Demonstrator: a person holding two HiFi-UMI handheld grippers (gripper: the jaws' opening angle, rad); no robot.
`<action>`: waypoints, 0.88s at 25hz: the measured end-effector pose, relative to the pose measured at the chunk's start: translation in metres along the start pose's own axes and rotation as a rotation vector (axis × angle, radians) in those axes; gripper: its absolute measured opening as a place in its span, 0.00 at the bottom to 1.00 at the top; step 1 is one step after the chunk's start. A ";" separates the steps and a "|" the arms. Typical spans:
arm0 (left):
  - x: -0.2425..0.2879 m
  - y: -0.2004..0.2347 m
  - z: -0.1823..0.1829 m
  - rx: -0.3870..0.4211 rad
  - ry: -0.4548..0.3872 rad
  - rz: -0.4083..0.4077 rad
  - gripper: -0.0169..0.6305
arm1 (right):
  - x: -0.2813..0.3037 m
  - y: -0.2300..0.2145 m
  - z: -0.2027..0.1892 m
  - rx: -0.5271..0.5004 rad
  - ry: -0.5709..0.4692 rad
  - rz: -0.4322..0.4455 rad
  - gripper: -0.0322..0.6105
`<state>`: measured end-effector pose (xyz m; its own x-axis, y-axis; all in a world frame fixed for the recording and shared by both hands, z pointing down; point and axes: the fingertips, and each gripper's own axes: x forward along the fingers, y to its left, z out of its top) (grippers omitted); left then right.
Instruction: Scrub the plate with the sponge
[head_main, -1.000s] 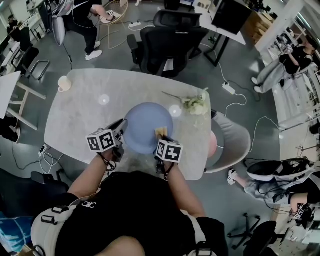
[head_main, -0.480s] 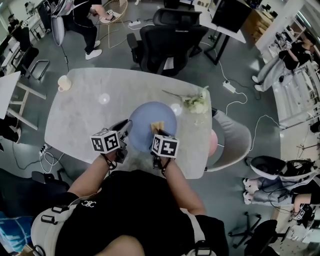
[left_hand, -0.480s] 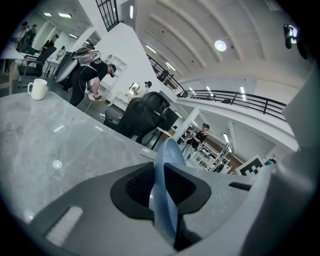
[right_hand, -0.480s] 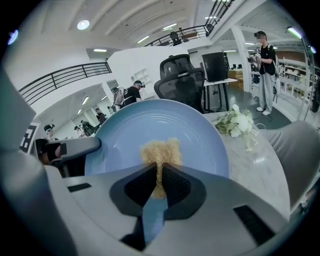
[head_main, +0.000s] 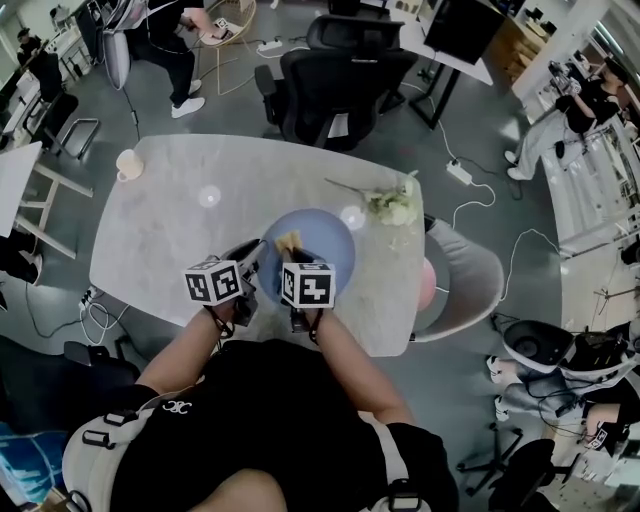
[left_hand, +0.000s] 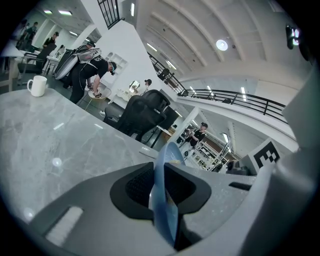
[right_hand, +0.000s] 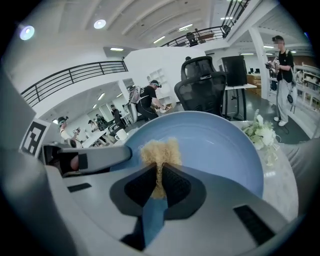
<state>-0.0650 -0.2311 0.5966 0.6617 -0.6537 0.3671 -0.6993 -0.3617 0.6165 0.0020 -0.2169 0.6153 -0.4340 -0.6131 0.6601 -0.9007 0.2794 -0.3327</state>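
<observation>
A pale blue plate (head_main: 322, 246) lies on the marble table (head_main: 170, 230) in front of me. My left gripper (head_main: 253, 260) is shut on its left rim; in the left gripper view the plate's edge (left_hand: 164, 200) stands between the dark pads of the left gripper (left_hand: 161, 192). My right gripper (head_main: 291, 254) is shut on a tan sponge (head_main: 289, 241), which rests on the plate's left part. In the right gripper view the sponge (right_hand: 160, 151) sticks out of the right gripper (right_hand: 160, 184) against the plate (right_hand: 220, 145), with the left gripper (right_hand: 85, 159) just to its left.
A white mug (head_main: 128, 166) stands at the table's far left corner. A sprig of white flowers (head_main: 392, 208) lies right of the plate. A black office chair (head_main: 340, 85) is beyond the table, a grey chair (head_main: 470, 285) at its right. People stand around the room.
The right gripper has carried the sponge leftward and away from me across the plate. The plate has shifted slightly to the right. The left gripper still holds the rim.
</observation>
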 end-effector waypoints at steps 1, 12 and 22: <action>0.000 0.001 0.002 -0.005 -0.004 0.002 0.12 | 0.001 0.005 -0.002 -0.020 0.006 0.013 0.10; -0.003 0.018 0.008 -0.112 -0.036 0.032 0.13 | 0.007 0.029 -0.040 -0.065 0.121 0.158 0.10; -0.011 0.030 0.031 -0.174 -0.111 0.022 0.13 | 0.004 0.012 -0.059 -0.050 0.170 0.150 0.11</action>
<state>-0.1019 -0.2555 0.5893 0.6062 -0.7327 0.3093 -0.6501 -0.2326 0.7234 -0.0121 -0.1724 0.6537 -0.5562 -0.4303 0.7110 -0.8241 0.3964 -0.4047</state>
